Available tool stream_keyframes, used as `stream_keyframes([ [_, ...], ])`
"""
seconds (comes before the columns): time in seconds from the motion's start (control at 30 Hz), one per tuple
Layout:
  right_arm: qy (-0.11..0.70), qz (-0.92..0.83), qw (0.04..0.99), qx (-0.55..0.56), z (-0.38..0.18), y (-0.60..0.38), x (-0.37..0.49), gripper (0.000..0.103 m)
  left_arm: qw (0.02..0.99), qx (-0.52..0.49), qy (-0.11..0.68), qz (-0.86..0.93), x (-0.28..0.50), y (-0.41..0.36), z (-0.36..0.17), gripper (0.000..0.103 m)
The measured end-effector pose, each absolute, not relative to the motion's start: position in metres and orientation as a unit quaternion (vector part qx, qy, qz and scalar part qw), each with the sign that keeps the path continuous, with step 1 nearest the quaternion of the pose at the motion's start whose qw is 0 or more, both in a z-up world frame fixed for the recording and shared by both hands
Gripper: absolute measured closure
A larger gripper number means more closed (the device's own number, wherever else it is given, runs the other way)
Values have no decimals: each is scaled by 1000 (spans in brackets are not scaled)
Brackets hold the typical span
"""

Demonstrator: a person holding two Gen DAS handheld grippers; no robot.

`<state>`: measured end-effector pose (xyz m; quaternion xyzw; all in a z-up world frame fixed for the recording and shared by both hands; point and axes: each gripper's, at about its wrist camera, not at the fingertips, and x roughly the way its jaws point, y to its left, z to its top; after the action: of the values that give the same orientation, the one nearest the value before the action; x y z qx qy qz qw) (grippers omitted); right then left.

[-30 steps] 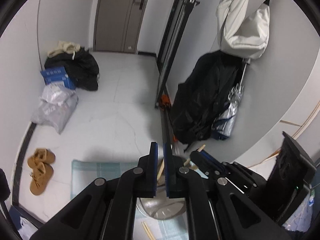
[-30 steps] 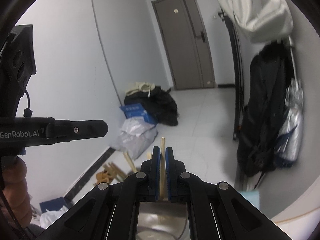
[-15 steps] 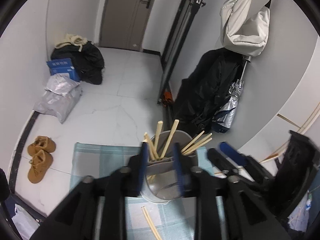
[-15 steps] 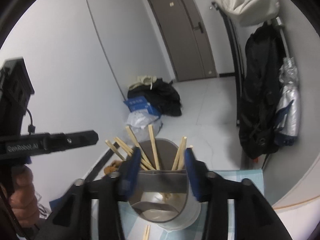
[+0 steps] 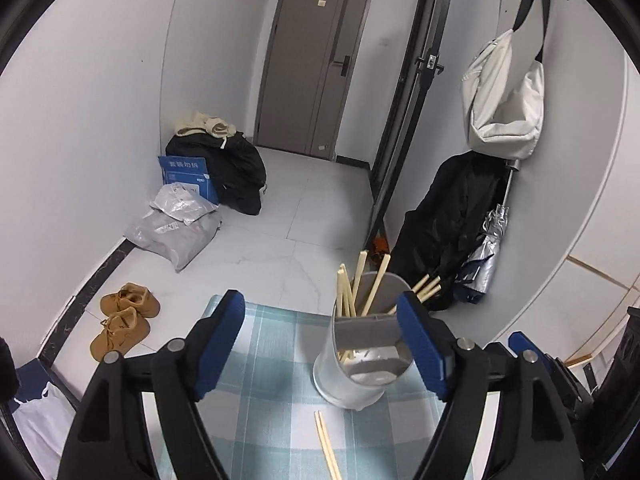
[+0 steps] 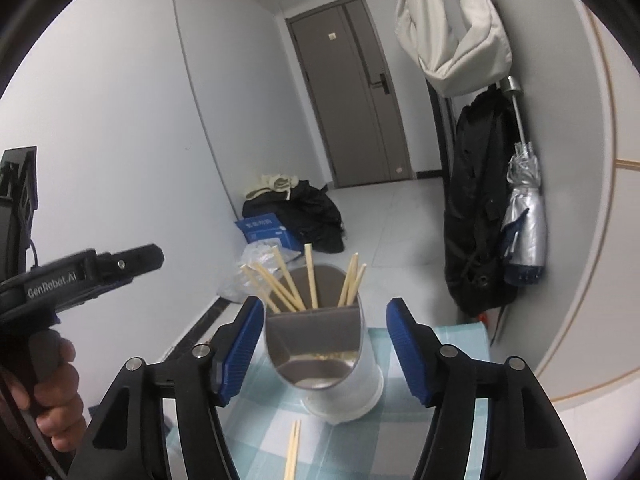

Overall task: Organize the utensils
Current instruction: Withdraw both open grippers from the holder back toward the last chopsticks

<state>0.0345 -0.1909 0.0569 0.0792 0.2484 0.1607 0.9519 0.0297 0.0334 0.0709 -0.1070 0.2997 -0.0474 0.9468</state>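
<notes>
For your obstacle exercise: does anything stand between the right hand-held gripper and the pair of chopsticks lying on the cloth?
Nothing visible. The right hand-held gripper is open; the loose chopsticks lie on the checked cloth, in front of the holder.

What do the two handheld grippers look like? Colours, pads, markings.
Both the left gripper and the right gripper have matte black plastic linkage arms with silver pivot bolts. Their fingers carry ribbed blue pads. Seen from the right wrist view, the left unit's black body bears white "GenRobot.AI" lettering, with a thin black cable behind it. No sleeve is visible.
</notes>
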Motion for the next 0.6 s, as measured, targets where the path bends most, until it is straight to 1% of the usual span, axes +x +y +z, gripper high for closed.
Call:
stream_keyframes([
  [0.13, 243, 159, 954, 79, 54, -192, 14, 32, 950, -94, 294, -43, 14, 32, 66, 20],
  [0.23, 250, 169, 951, 72, 50, -189, 3, 32, 951, -92, 292, -43, 4, 32, 62, 17],
  [0.37, 247, 161, 954, 59, 42, -187, -12, 27, 953, -82, 287, -39, -4, 31, 53, 17],
  [0.47, 252, 159, 953, 59, 32, -188, -18, 27, 956, -75, 282, -37, -9, 30, 45, 17],
  [0.6, 264, 152, 951, 52, 15, -187, -23, 25, 952, -78, 294, -37, -10, 32, 29, 17],
])
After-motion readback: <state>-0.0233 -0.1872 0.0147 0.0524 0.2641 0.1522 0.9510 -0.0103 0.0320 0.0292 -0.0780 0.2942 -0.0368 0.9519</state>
